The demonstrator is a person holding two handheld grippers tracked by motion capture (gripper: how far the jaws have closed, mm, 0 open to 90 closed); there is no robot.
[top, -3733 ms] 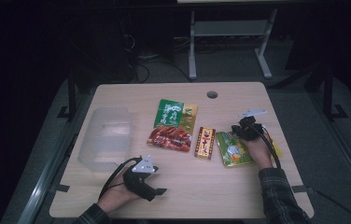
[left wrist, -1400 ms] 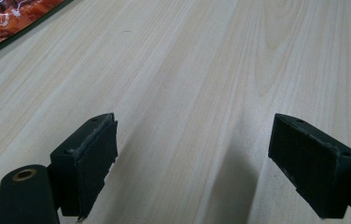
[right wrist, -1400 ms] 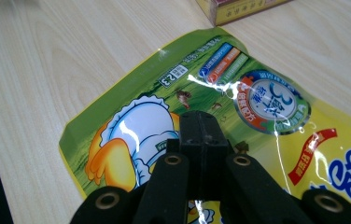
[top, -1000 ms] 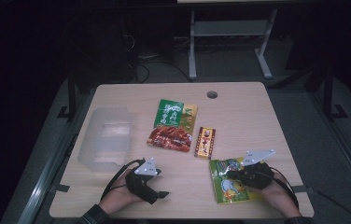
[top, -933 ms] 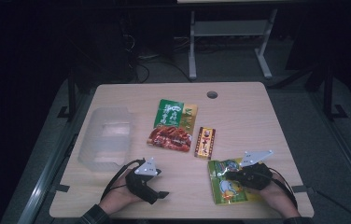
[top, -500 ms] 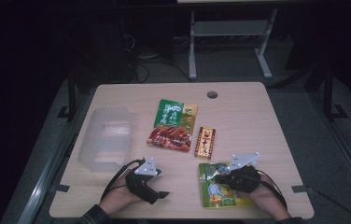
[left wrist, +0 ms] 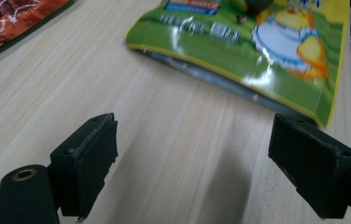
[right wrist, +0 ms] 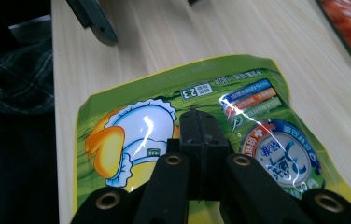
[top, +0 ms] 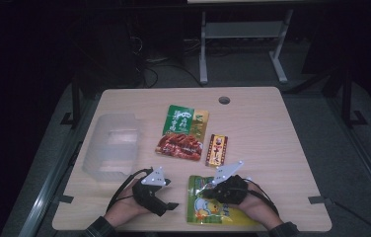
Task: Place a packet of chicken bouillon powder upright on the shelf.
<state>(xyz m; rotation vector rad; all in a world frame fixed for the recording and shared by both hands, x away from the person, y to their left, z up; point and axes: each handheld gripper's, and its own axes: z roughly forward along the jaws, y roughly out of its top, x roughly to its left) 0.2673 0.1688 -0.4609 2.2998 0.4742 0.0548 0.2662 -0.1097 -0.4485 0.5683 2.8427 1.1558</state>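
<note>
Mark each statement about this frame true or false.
1. The right gripper has its jaws shut over the green snack pouch. True.
2. The left gripper holds the pouch. False: its jaws stand open over bare table.
3. The clear plastic container sits at the table's left. True.
4. The small red packet lies inside the container. False: it lies on the table beside the large red-and-green pouch.

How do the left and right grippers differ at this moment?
The left gripper has its jaws wide apart over bare table, nothing between them; the right gripper has its jaws pressed together. The left touches no packet, while the right lies over the green duck packet, whether gripping or pressing it, I cannot tell. Both are hand-held, near the table's front edge.
</note>
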